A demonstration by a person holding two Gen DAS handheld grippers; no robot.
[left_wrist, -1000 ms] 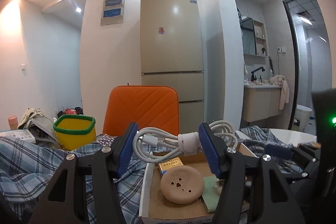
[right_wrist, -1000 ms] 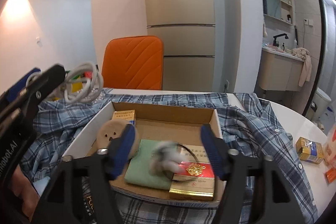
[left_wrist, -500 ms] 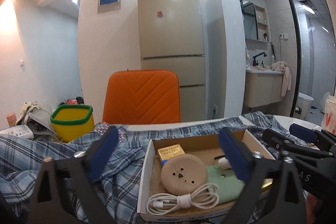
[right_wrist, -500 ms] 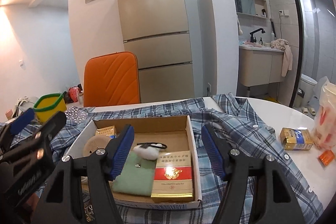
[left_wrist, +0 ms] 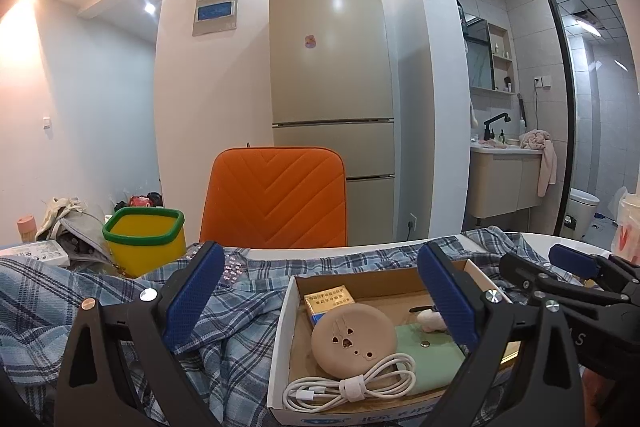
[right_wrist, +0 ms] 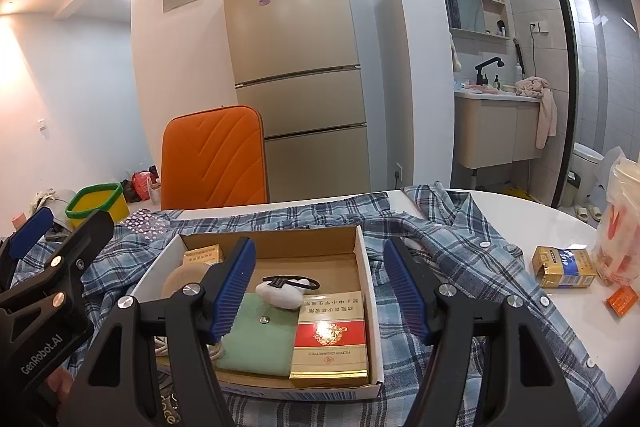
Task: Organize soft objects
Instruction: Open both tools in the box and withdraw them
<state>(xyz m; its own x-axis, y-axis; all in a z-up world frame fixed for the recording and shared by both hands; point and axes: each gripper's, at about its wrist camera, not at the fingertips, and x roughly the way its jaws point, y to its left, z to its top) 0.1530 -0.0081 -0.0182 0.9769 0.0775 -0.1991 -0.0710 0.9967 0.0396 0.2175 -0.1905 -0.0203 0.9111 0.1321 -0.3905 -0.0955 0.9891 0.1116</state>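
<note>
A shallow cardboard box [left_wrist: 280,339] [right_wrist: 368,267] lies on a blue plaid shirt [left_wrist: 120,307] [right_wrist: 472,259]. In it are a coiled white cable [left_wrist: 352,383], a round beige pad [left_wrist: 354,335], a green pouch [right_wrist: 260,335], a white plush hair tie [right_wrist: 280,293], a red-and-gold carton [right_wrist: 332,339] and a small yellow box [left_wrist: 329,299]. My left gripper [left_wrist: 320,303] is open and empty above the box's near left side. My right gripper [right_wrist: 320,287] is open and empty above the box's front.
An orange chair [left_wrist: 276,199] stands behind the table. A yellow bin with a green rim [left_wrist: 144,243] sits at the left. A yellow-blue pack [right_wrist: 564,267], a small orange item [right_wrist: 622,301] and a plastic bag [right_wrist: 620,227] lie on the white table at the right.
My left gripper opened and let the coiled white cable drop into the box, then drew back. My right gripper drew back from the box, leaving the white hair tie inside.
</note>
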